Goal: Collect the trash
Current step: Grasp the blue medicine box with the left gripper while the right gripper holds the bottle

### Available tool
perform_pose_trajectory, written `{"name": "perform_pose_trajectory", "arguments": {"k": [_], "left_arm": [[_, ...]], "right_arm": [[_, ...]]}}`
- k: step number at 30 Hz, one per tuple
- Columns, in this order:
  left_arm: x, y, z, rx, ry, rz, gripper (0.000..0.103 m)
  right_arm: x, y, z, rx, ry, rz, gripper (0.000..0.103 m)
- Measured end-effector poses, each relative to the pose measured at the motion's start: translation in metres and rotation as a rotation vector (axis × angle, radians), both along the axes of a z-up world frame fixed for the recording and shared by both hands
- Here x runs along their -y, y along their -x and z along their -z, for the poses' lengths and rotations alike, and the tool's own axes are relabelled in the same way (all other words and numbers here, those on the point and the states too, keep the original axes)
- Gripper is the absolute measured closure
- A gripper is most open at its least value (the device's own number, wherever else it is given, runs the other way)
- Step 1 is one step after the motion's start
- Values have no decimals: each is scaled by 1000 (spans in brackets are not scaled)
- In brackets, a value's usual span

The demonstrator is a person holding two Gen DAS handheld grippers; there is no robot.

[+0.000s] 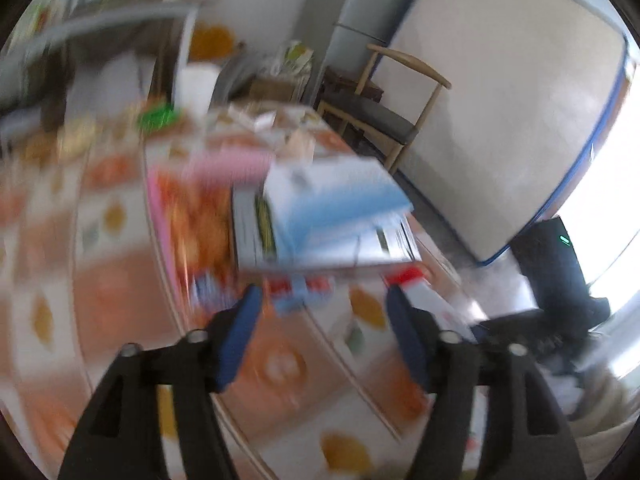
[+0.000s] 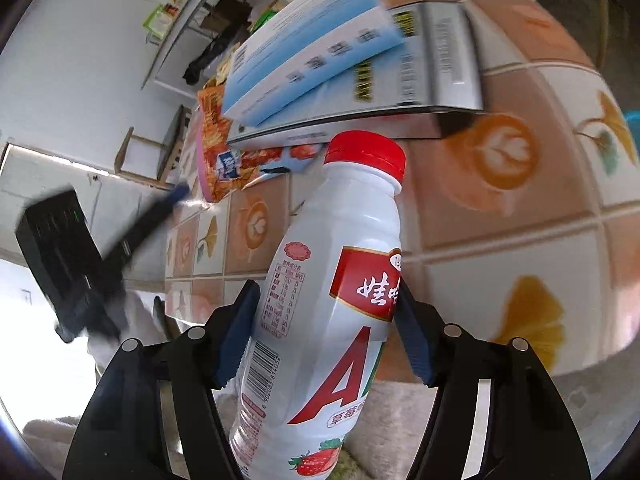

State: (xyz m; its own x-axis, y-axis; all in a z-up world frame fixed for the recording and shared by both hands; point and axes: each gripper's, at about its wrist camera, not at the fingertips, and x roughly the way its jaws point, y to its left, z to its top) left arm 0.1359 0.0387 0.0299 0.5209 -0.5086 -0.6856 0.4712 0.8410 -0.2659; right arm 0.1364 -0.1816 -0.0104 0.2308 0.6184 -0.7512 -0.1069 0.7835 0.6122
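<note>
A table (image 1: 120,264) in a tiled cloth of orange squares and yellow ginkgo leaves fills the room's middle. At two o'clock beyond it stands a wooden chair (image 1: 384,112), a tall white board (image 1: 504,120) leaning just behind.

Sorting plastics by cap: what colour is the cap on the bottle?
Red: the bottle has a red cap, clearest in the right wrist view.

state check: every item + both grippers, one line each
left gripper: open, nothing between the jaws
right gripper: shut on bottle
bottle: red cap on, held tilted
blue-and-white box: closed, on top of grey box
grey box: closed, lying flat on table
snack packet: partly under the boxes
</note>
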Motion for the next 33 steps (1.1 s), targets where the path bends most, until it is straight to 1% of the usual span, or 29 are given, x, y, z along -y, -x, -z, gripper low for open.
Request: {"name": "perform_pose_trajectory", "arguments": {"k": [2, 3, 4, 6, 8, 10, 13, 16, 21, 24, 28, 32, 33], "left_arm": [[18, -18, -9, 51, -58, 59, 26], [28, -26, -12, 71, -90, 94, 20], [41, -36, -15, 90, -132, 163, 18], [59, -52, -16, 122, -198, 255, 16], [75, -64, -12, 125, -257, 337, 14], [92, -81, -7, 103, -307, 403, 13], [111, -95, 2, 76, -359, 475, 13], [123, -100, 10, 85, -424, 514, 13], [132, -104, 15, 76, -484, 567, 13], [132, -106, 17, 93, -519, 587, 13], [131, -112, 20, 43, -519, 606, 13], [132, -112, 29, 11, -560, 603, 13], [131, -111, 28, 3, -555, 597, 13]], "right_arm": [[10, 2, -1, 12, 9, 4, 41], [14, 1, -2, 20, 15, 10, 41], [18, 1, -2, 27, 17, 12, 41], [29, 2, -2, 33, 5, 16, 41], [30, 1, 1, 35, -19, 13, 41], [36, 2, 1, 43, -30, 6, 41], [43, 4, 1, 58, -42, -5, 41], [42, 3, 3, 59, -61, -10, 41], [41, 1, 6, 63, -69, -21, 41], [39, 1, 6, 67, -69, -27, 41], [43, 2, 5, 66, -79, -26, 41], [49, 3, 3, 67, -83, -22, 41], [52, 4, 2, 68, -83, -20, 42]]}}
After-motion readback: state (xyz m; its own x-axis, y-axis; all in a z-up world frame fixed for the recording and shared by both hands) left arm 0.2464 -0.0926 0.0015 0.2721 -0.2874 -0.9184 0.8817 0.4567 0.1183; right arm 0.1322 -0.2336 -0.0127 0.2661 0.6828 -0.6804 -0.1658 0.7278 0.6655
